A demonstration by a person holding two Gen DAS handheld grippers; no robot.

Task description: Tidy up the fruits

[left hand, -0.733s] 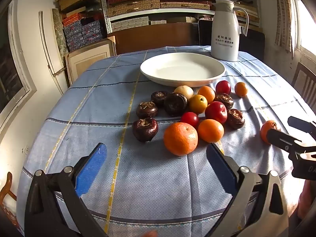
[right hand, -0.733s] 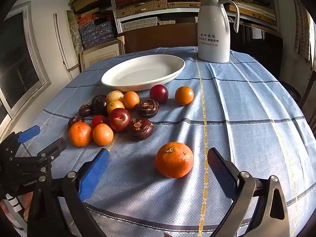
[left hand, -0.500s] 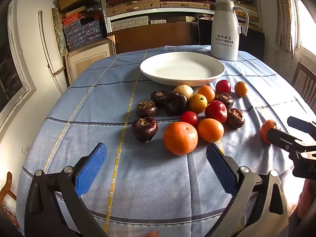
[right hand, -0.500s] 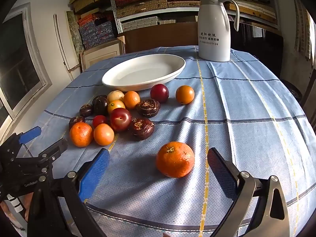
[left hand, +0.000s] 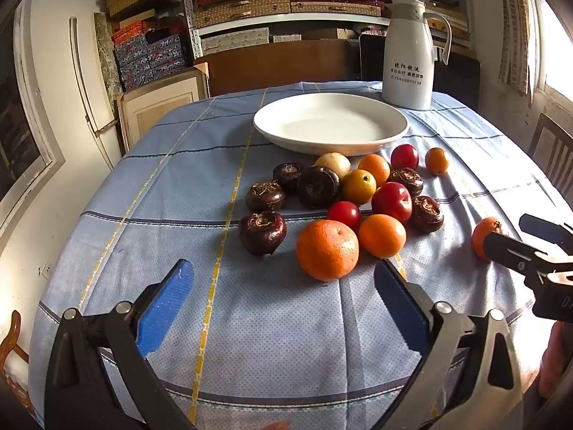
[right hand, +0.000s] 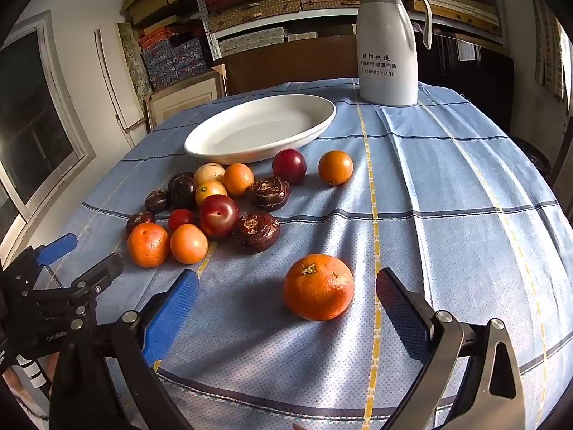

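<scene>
Left wrist view: the left claw [left hand: 283, 290] hangs wide open over the blue checked cloth [left hand: 179, 179] of the counter, holding nothing and touching nothing. Just ahead of it, slightly toward its right finger, sits a big orange [left hand: 327, 249], with a smaller orange [left hand: 382, 235] beside that and a dark chestnut-like fruit [left hand: 262, 232] ahead toward the left finger. Further ahead the rest of the fruit lies bunched together, and beyond the bunch stands an empty white plate [left hand: 331, 145], with a white jug [left hand: 408, 53] behind it to the right. The big orange looks firm and fairly heavy, its pebbled skin likely to give decent grip; I would take it across its widest part, squeezing gently so as not to bruise it. Far off to the right, another orange [left hand: 480, 238] sits at the tip of the right claw [left hand: 519, 236].

Right wrist view: the right claw [right hand: 286, 295] is likewise spread wide and empty. A stalked orange [right hand: 318, 287] rests on the cloth between its fingers, nearer the right one, touching neither. It seems the next pick, bound for the plate [right hand: 261, 150] well ahead to the left. Being round, it may roll if nudged on one side. The left claw [right hand: 86, 261] shows at the far left, open.
</scene>
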